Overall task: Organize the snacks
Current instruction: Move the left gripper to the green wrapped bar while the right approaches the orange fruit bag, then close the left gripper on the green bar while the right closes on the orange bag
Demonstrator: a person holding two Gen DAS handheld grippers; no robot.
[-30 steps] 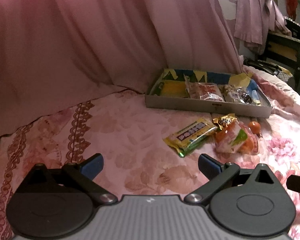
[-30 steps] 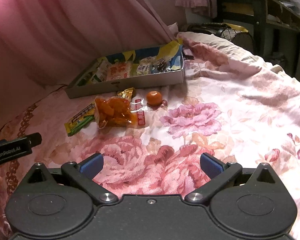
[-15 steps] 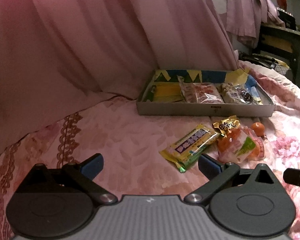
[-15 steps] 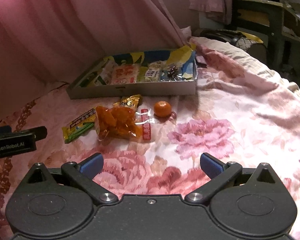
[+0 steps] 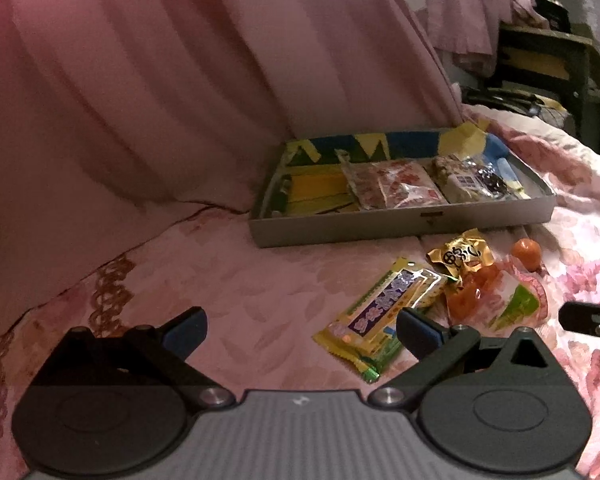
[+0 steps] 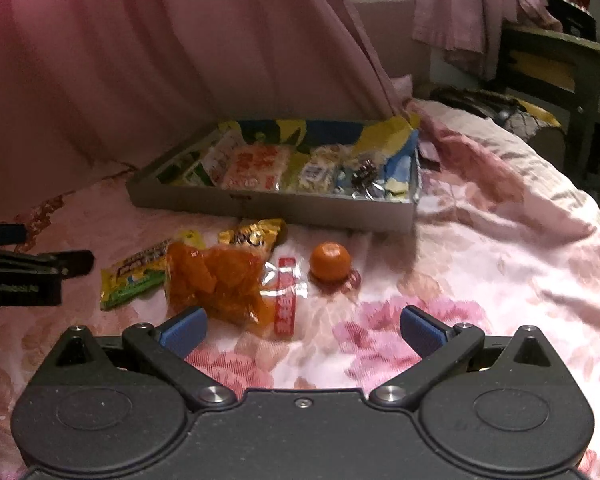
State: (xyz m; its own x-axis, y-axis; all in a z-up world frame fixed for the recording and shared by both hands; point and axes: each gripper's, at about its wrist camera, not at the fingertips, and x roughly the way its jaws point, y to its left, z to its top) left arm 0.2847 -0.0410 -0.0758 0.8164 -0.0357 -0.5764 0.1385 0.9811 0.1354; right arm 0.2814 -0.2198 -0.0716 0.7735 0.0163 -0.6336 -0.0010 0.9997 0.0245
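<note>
**Both grippers close in on the loose snacks**

Over the last second both grippers have come forward across the flowered bedspread (image 6: 480,240), and the snacks now loom larger in each view. Neither holds anything: the left gripper (image 5: 300,330) hangs with its jaws spread wide, and the right gripper (image 6: 303,326) is just as slack and empty.

Four snacks lie loose in front of the grey tray (image 5: 380,230): a long yellow-green packet (image 5: 384,312), a small gold wrapper (image 5: 462,256), a clear bag of orange pieces (image 6: 216,280) and a small orange fruit (image 6: 330,261) a little apart on the right. The tray itself, set against the pink curtain (image 5: 180,80), already carries several packets side by side.

The left gripper's right finger sits just beside the yellow-green packet, the right gripper's left finger just beside the orange bag. I take it a pick-up is about to begin; nothing loose has yet been lifted toward the tray.
</note>
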